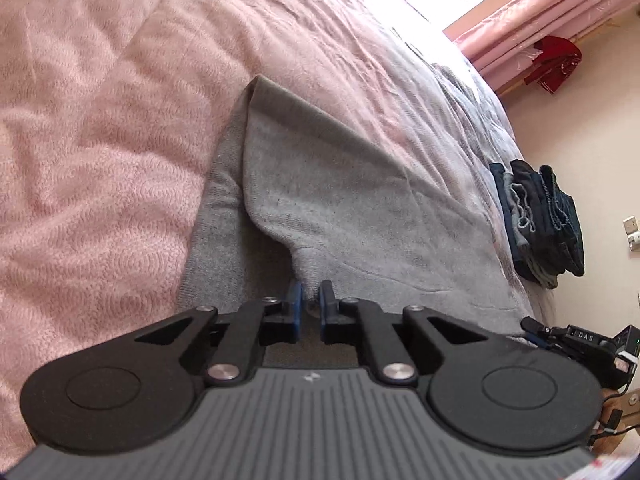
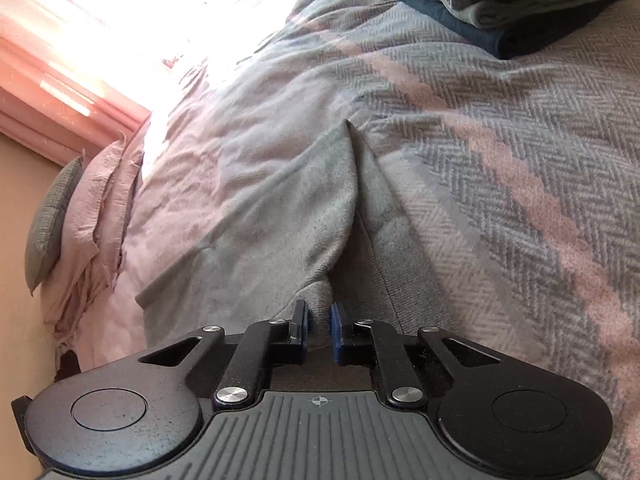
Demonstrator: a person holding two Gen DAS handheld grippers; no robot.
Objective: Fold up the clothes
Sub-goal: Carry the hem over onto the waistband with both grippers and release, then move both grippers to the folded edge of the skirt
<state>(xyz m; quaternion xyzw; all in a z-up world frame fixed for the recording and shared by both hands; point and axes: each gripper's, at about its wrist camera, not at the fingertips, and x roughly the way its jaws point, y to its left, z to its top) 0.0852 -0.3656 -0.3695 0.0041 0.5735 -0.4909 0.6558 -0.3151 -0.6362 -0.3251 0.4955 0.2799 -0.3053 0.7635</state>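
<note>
A grey knit garment [image 1: 320, 184] lies on the bed, one layer lifted and doubled over the layer beneath. My left gripper [image 1: 311, 294] is shut on a bunched edge of it, the cloth rising from between the blue pads. In the right wrist view the same grey garment [image 2: 288, 216] drapes up from the bed in a long ridge. My right gripper [image 2: 319, 316] is shut on its near edge, with cloth pinched between the blue pads. The other gripper [image 1: 580, 340] shows at the lower right of the left wrist view.
A pink quilted bedspread [image 1: 100, 140] covers the bed, with a grey-and-pink herringbone blanket [image 2: 520, 152] at one end. A stack of folded dark clothes [image 1: 540, 220] [image 2: 500, 4] sits near the bed's edge. Pink curtains [image 1: 540, 12], pillows [image 2: 80, 216] and a bright window lie beyond.
</note>
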